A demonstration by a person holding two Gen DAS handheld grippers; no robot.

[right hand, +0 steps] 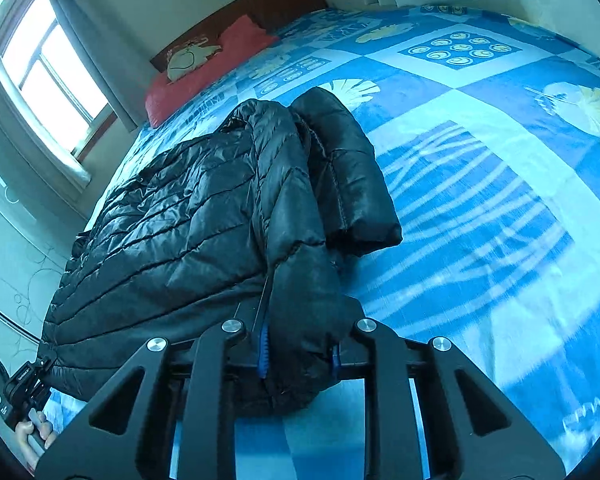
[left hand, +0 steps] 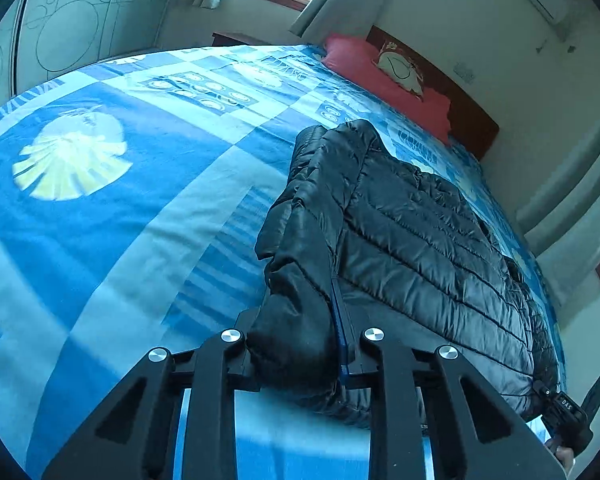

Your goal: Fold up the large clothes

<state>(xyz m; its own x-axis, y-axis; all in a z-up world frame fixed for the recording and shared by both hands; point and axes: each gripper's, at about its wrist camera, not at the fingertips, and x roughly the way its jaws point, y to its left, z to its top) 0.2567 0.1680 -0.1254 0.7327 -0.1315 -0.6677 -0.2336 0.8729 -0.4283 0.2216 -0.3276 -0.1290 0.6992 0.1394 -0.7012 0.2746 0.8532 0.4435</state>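
A black quilted puffer jacket [left hand: 420, 240] lies folded lengthwise on the bed, one sleeve laid along its edge [right hand: 348, 168]. My left gripper [left hand: 300, 360] is shut on the near hem corner, with bunched black fabric pressed between its blue pads. My right gripper [right hand: 300, 356] is shut on the opposite hem corner, and the fabric fills the gap between its fingers. Each view shows the other gripper at the far hem corner: the right gripper [left hand: 568, 408] and the left gripper [right hand: 20, 384], with a hand [right hand: 32, 436] on its handle.
The bed sheet [left hand: 120, 240] is blue and white with shell prints. A red pillow [left hand: 380, 76] lies against the dark wooden headboard [right hand: 276, 0]. A curtained window [right hand: 52, 68] and a wall stand close along the jacket's side of the bed.
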